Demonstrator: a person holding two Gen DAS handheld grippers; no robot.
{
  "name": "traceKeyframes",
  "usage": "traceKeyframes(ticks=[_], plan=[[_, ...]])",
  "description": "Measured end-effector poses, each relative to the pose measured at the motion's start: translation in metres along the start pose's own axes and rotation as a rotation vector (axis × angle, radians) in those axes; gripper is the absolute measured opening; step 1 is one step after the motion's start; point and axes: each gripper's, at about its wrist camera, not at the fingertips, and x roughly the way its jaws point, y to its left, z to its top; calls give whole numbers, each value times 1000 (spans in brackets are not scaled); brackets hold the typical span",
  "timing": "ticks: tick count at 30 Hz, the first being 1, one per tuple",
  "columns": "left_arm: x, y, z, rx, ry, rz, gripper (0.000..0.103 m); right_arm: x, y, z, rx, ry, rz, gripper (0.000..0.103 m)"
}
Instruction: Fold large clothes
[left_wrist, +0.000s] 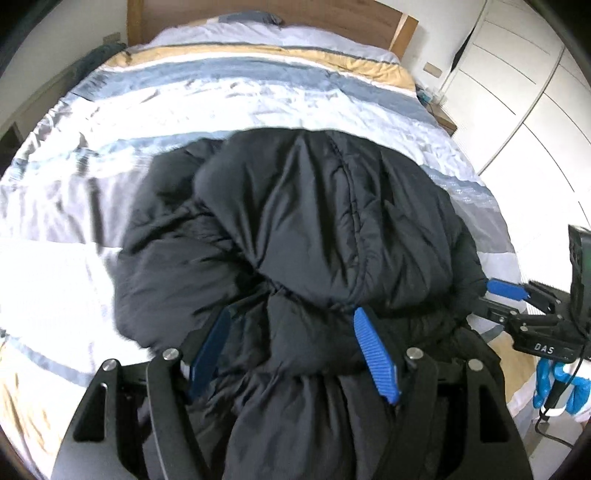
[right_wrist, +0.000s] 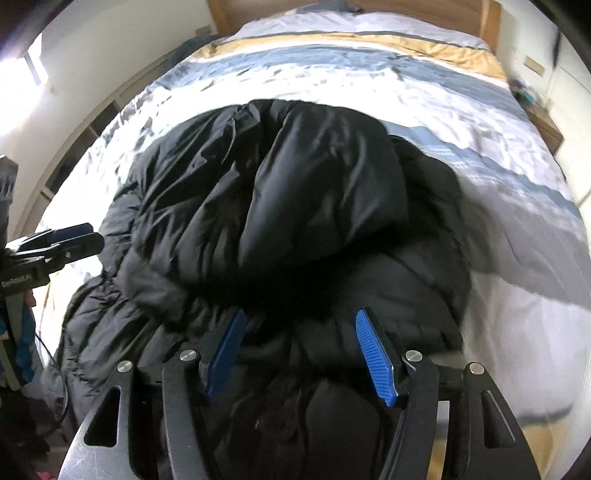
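Note:
A large black puffer jacket (left_wrist: 295, 229) lies bunched on the striped bed, its far part folded back over the near part; it also shows in the right wrist view (right_wrist: 280, 206). My left gripper (left_wrist: 291, 347) is wide open, its blue pads (left_wrist: 375, 354) on either side of a thick roll of the jacket's near edge. My right gripper (right_wrist: 299, 350) is also wide open, its blue pads (right_wrist: 373, 358) straddling the jacket's near edge. The right gripper shows at the right edge of the left wrist view (left_wrist: 517, 295); the left gripper shows at the left edge of the right wrist view (right_wrist: 62, 240).
The bed (left_wrist: 258, 96) has a blue, white and yellow striped duvet and a wooden headboard (left_wrist: 266, 11). A white wardrobe (left_wrist: 524, 85) and a small bedside table (left_wrist: 443, 118) stand to the right. A blue-gloved hand (left_wrist: 557, 384) holds the right gripper.

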Motion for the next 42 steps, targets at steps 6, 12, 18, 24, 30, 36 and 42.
traceKeyframes(ticks=[6, 12, 18, 24, 30, 36, 42], plan=[[-51, 5, -7, -9, -31, 82, 69, -50, 13, -15, 78, -54, -26, 66], [-89, 10, -9, 20, -69, 136, 69, -84, 26, -23, 108, -88, -57, 73], [-112, 13, -5, 39, -99, 209, 69, -110, 29, -31, 148, -105, -88, 80], [-128, 21, -2, 14, -118, 225, 69, -131, 23, -37, 184, -124, -127, 87], [-136, 22, -5, 28, -121, 244, 69, -144, 11, -52, 234, -133, -142, 99], [-142, 19, -9, 35, -118, 252, 69, -158, -7, -81, 293, -125, -177, 102], [-147, 14, -16, 56, -121, 270, 69, -170, -26, -110, 360, -114, -214, 102]])
